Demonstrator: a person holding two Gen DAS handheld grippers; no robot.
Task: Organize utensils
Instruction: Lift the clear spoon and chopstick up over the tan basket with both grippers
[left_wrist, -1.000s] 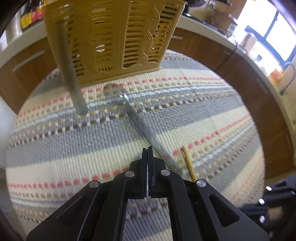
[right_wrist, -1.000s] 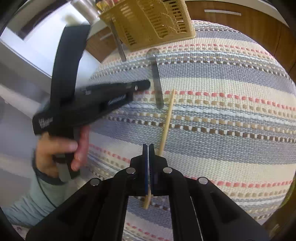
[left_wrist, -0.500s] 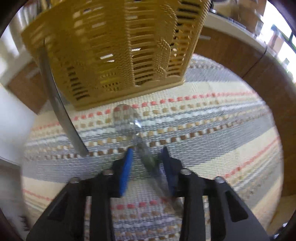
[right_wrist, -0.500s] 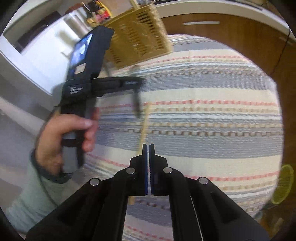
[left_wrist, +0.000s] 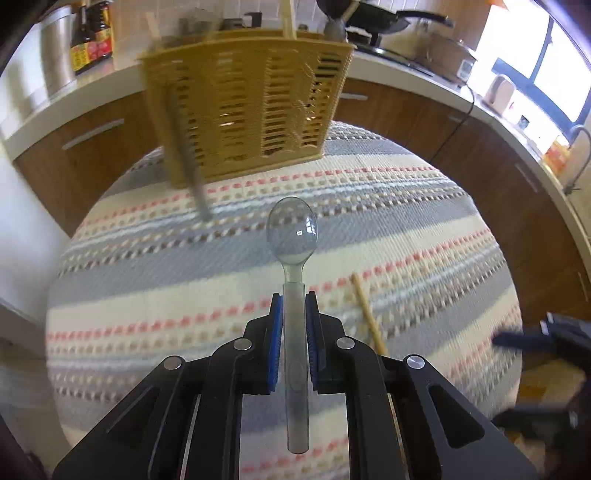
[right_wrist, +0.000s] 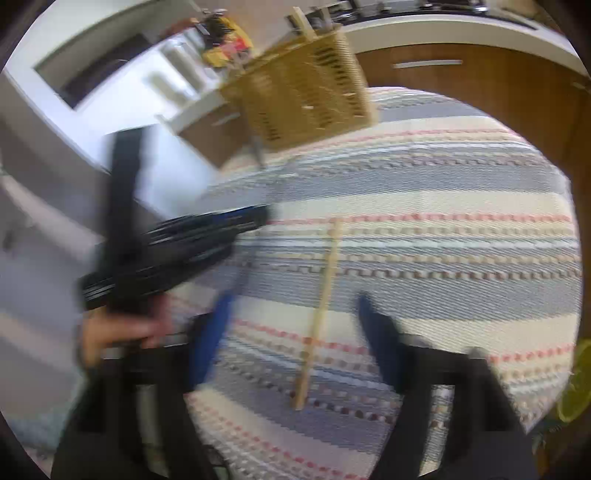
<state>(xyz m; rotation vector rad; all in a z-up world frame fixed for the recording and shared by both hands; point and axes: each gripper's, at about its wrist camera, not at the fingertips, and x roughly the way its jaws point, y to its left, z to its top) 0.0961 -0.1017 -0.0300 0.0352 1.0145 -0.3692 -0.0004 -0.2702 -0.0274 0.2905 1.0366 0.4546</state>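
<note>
Pointing bowl-first toward the basket (left_wrist: 243, 103), spoon (left_wrist: 293, 295) lies along left gripper (left_wrist: 294, 306).

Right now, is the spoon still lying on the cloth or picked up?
Picked up. The left gripper has its jaws shut on the spoon handle, bowl pointing at the basket.

No text, brand, number or sign can be read in either view. Yellow and red labels are carried by the dark bottles (left_wrist: 90, 35) on the counter (left_wrist: 44, 107) in the left wrist view, but their print is too small and blurred to be made out. In the right wrist view everything is smeared by motion blur, and no lettering can be told.
</note>
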